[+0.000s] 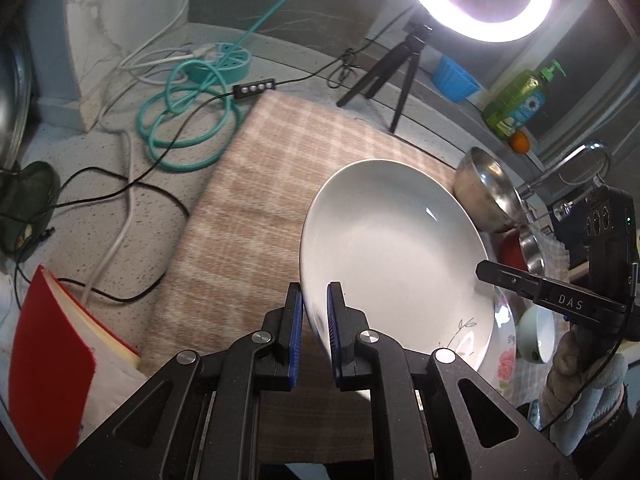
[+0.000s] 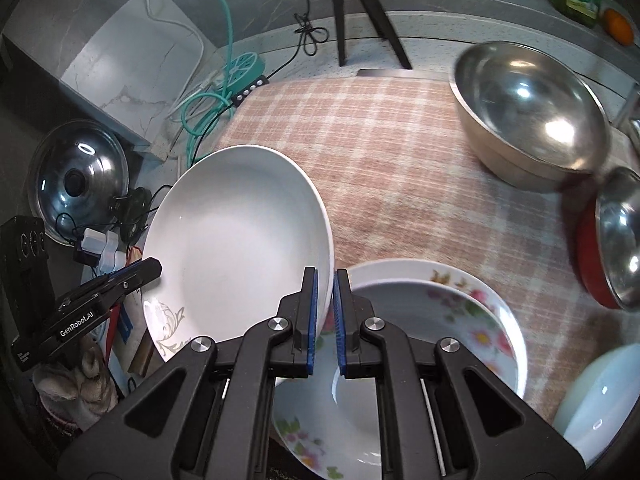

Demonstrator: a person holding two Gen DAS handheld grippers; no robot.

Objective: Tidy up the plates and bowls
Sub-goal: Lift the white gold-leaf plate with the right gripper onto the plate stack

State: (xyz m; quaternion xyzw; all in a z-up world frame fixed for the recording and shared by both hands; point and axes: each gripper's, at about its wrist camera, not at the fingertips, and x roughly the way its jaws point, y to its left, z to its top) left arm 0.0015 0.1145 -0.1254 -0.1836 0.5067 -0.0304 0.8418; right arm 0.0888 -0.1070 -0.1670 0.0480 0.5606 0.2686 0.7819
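A white plate with a small leaf print is held tilted above the checked cloth. My left gripper is shut on its near rim. My right gripper is shut on the opposite rim of the same plate. Each gripper shows in the other's view: the right one and the left one. A floral plate lies on the cloth under the right gripper. A large steel bowl stands at the back right. A small steel bowl sits in a red dish at the right.
A ring light on a tripod, a teal cable coil and black cables lie behind the cloth. A red book lies at the left. A pot lid leans at the left. A pale bowl is at the right front.
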